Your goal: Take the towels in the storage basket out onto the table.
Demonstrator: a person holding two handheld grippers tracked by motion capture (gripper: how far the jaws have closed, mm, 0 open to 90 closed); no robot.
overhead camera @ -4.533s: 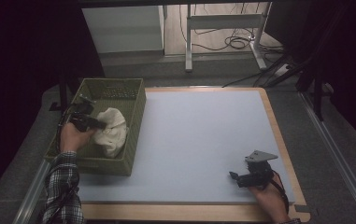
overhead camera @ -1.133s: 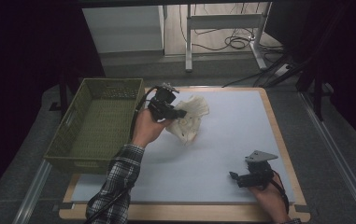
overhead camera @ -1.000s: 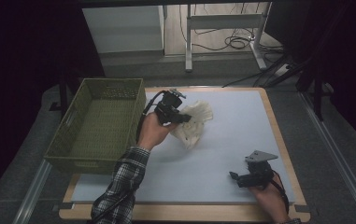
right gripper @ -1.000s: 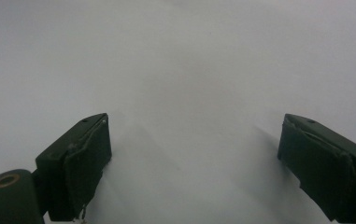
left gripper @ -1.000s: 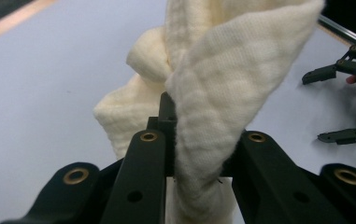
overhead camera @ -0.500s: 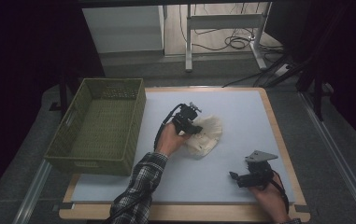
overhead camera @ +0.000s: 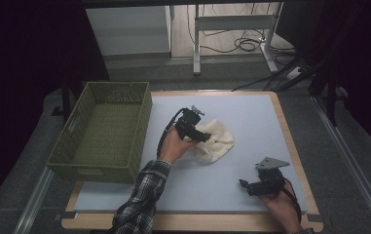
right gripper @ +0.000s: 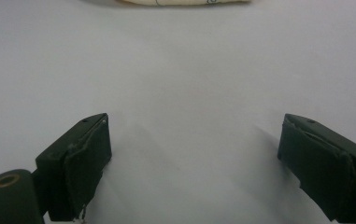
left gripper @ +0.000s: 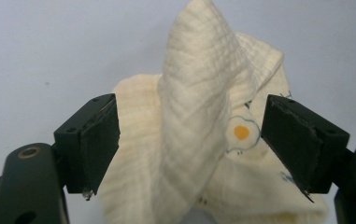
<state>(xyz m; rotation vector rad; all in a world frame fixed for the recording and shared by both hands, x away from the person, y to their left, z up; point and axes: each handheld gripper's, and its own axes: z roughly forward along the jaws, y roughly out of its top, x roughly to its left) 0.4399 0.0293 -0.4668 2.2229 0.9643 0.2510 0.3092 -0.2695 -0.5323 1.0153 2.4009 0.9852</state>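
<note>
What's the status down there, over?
Left gripper jaws just opened, cream cloth between them, released on the mat. Right gripper open, resting apart. Basket empty. Nothing in the way.

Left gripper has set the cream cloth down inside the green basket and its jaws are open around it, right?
Not quite. The cream cloth lies on the blue mat, to the right of the green basket, as the high view shows. The left gripper has just been opening its jaws, which stand apart with the cloth between them, pads not pressing.
</note>
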